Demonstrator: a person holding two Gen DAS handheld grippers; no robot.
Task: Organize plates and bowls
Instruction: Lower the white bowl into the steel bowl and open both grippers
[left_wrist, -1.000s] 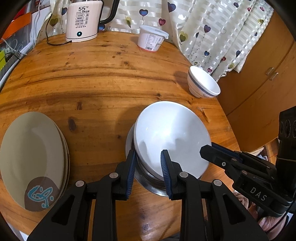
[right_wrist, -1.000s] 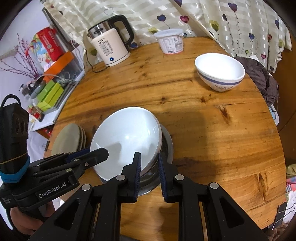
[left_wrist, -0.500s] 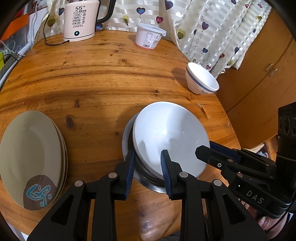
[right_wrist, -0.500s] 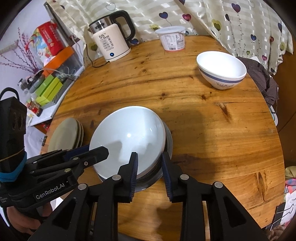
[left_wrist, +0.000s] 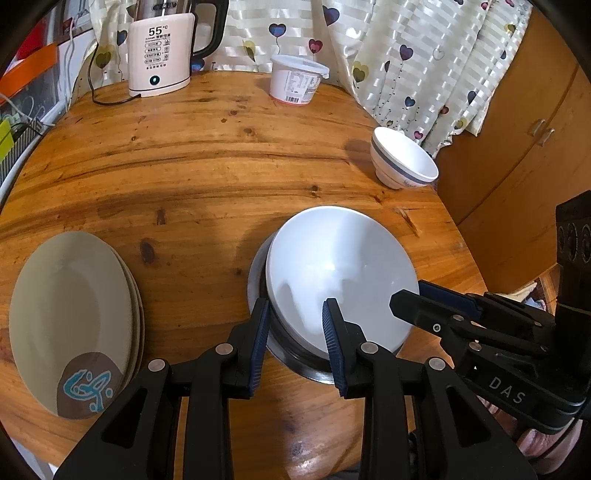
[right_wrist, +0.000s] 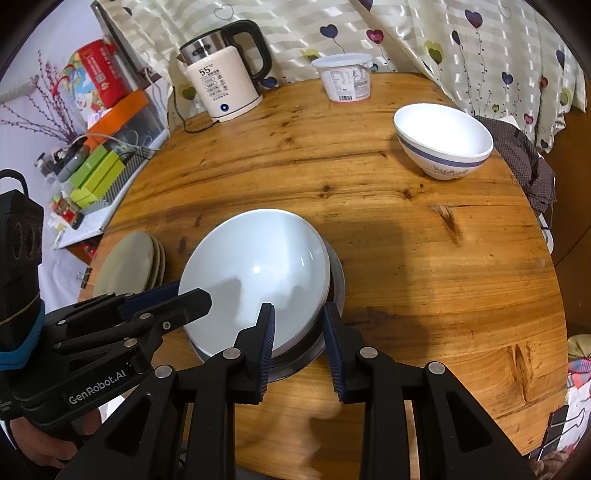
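A large white bowl (left_wrist: 338, 273) sits tilted in a steel bowl (left_wrist: 258, 291) near the table's front edge; both show in the right wrist view, the white bowl (right_wrist: 255, 280) and the steel bowl (right_wrist: 338, 280). My left gripper (left_wrist: 295, 314) is open, its fingers straddling the bowls' near left rim. My right gripper (right_wrist: 299, 315) is open, straddling the near right rim. A stack of beige plates (left_wrist: 70, 314) lies at the left. A white bowl with a blue band (right_wrist: 443, 142) stands at the far right.
An electric kettle (left_wrist: 160, 55) with its cord and a white plastic tub (left_wrist: 295, 79) stand at the table's back edge before a curtain. A wooden cabinet (left_wrist: 524, 122) is on the right. A shelf with boxes (right_wrist: 96, 173) is left of the round wooden table (right_wrist: 424, 266).
Both grippers have opened from a narrower gap and pulled back a little from the stacked bowls. The white bowl has stayed in the steel bowl.
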